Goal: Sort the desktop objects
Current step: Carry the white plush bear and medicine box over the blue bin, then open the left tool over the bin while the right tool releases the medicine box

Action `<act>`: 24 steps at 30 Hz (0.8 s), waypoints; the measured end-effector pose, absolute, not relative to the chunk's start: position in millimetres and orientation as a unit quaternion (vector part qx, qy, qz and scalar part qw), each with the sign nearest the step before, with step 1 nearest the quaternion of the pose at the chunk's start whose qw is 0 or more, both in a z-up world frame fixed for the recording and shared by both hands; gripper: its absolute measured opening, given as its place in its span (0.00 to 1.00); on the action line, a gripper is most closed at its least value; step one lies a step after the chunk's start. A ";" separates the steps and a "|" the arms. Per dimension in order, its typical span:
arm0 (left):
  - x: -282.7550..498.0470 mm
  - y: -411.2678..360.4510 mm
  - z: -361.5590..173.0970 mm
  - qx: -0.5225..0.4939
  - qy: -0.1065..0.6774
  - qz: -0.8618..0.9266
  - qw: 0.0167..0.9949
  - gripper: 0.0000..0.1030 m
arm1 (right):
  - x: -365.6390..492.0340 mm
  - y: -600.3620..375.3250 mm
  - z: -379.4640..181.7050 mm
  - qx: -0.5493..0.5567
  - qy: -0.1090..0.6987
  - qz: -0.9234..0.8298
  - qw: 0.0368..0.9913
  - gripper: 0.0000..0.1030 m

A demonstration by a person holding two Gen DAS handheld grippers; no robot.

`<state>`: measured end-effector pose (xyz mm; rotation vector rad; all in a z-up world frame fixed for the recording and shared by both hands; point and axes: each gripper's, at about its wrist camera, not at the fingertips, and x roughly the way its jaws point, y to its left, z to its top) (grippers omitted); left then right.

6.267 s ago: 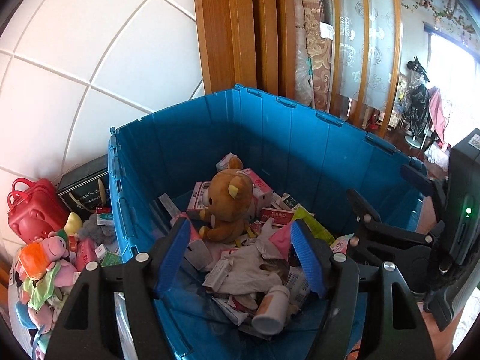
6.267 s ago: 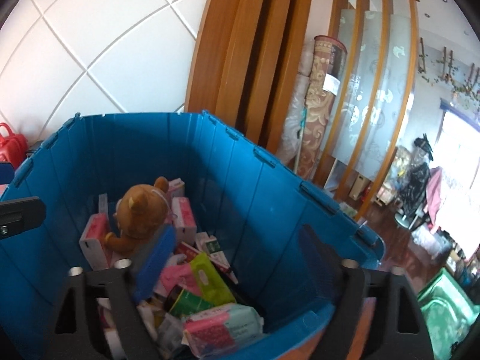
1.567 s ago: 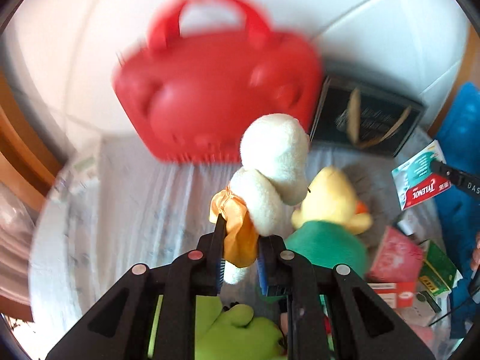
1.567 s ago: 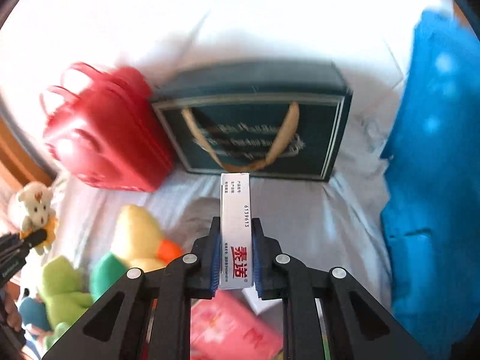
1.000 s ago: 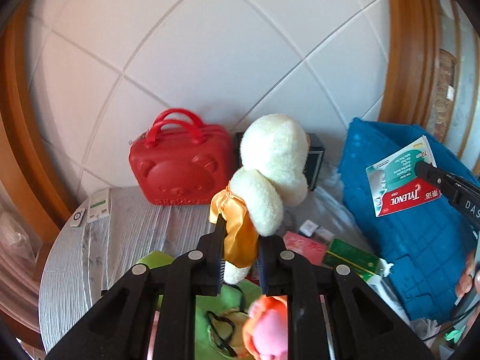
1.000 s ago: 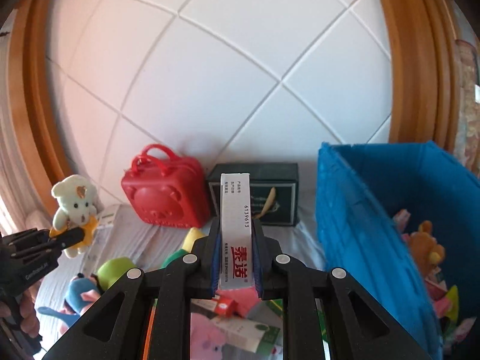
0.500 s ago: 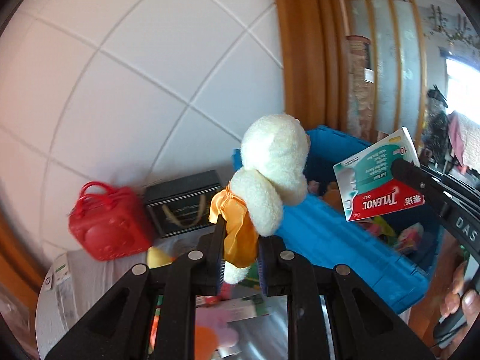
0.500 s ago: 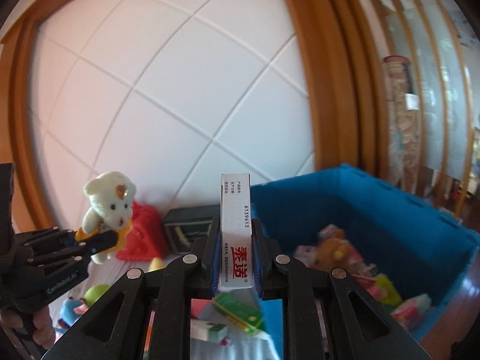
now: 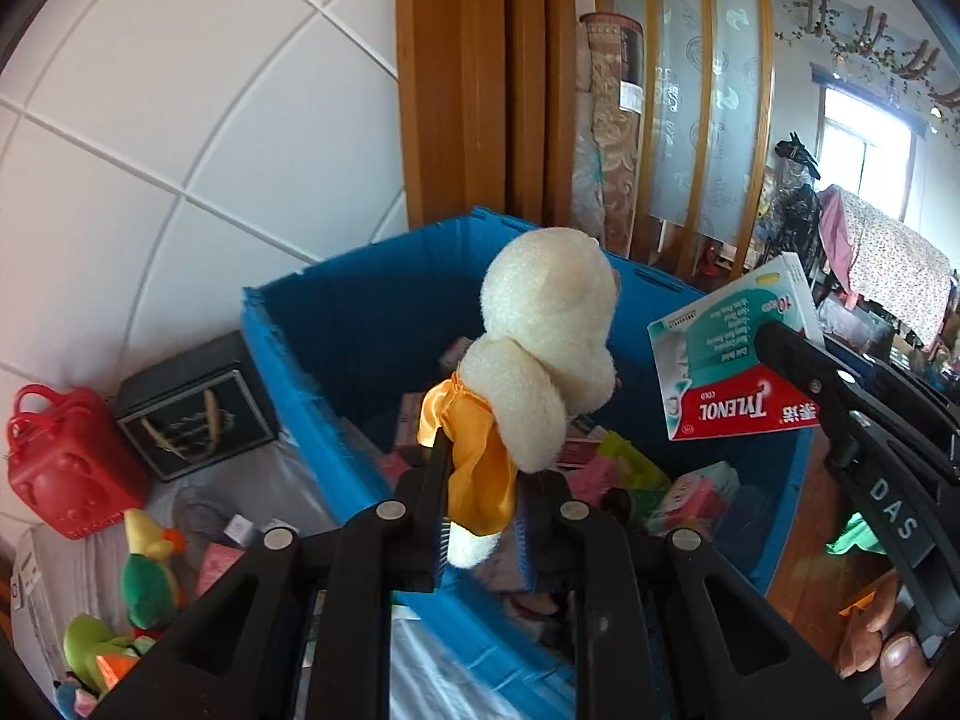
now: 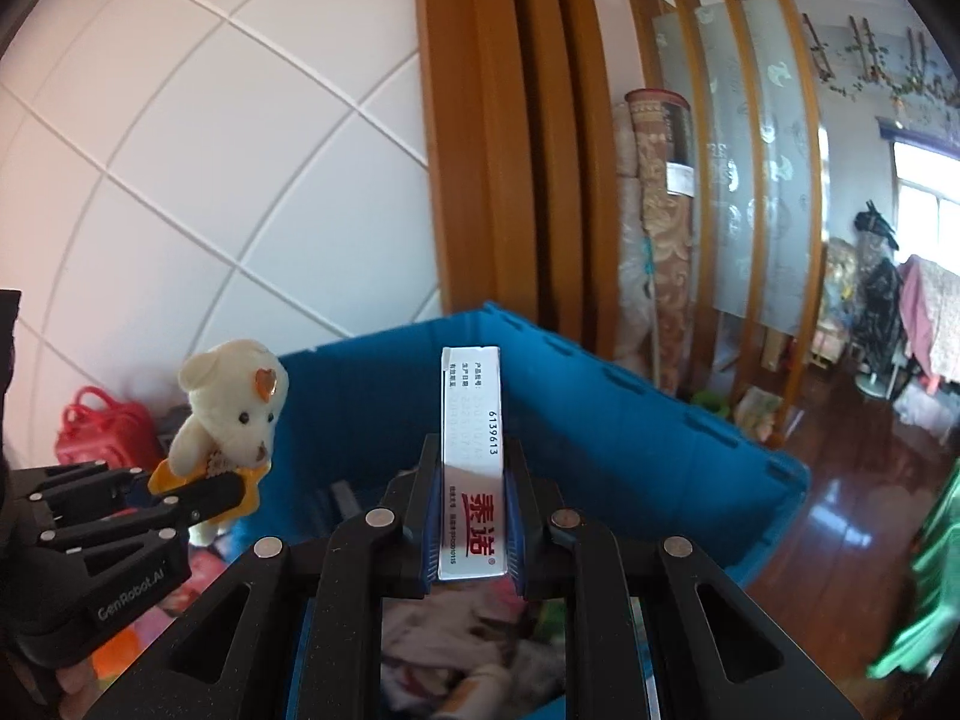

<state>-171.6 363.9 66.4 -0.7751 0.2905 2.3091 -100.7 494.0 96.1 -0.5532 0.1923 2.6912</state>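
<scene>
My left gripper [image 9: 483, 510] is shut on a white teddy bear [image 9: 543, 348] in a yellow satin dress, holding it up over the near edge of the blue crate [image 9: 336, 324]. In the right wrist view the white teddy bear [image 10: 231, 402] and the left gripper [image 10: 198, 495] show at the left. My right gripper [image 10: 471, 516] is shut on a flat Tylenol medicine box [image 10: 471, 462], held edge-on above the blue crate [image 10: 660, 450]. In the left wrist view the medicine box [image 9: 732, 354] hangs over the crate's right side, pinched in the right gripper [image 9: 780, 342].
The crate holds several boxes and packets [image 9: 612, 462]. Left of it on the table stand a dark gift bag [image 9: 192, 414] and a red toy case [image 9: 66, 462], with plush toys [image 9: 147, 576] in front. A white tiled wall and wooden frame rise behind.
Both grippers have swung right from the table's toy pile toward the blue crate, each still holding its item. The crate now fills the middle of both views.
</scene>
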 end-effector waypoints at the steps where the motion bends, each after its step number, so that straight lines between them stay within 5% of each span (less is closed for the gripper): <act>1: -171.9 373.6 63.7 -0.303 0.114 0.885 0.336 0.16 | -102.5 498.7 95.3 -0.199 0.066 0.958 0.195 0.17; 17: -190.6 453.2 26.2 -0.364 0.158 0.866 0.305 0.17 | -149.8 572.0 44.6 -0.265 0.023 0.939 0.218 0.17; 21: -192.0 454.7 22.6 -0.377 0.159 0.860 0.304 0.27 | -154.2 577.1 34.5 -0.278 0.017 0.934 0.226 0.19; 23: -193.8 453.8 22.6 -0.384 0.148 0.857 0.310 0.40 | -154.4 580.0 30.1 -0.280 0.018 0.931 0.233 0.30; 24: -193.3 452.5 23.4 -0.384 0.144 0.857 0.313 0.51 | -153.8 581.2 29.5 -0.280 0.021 0.931 0.233 0.53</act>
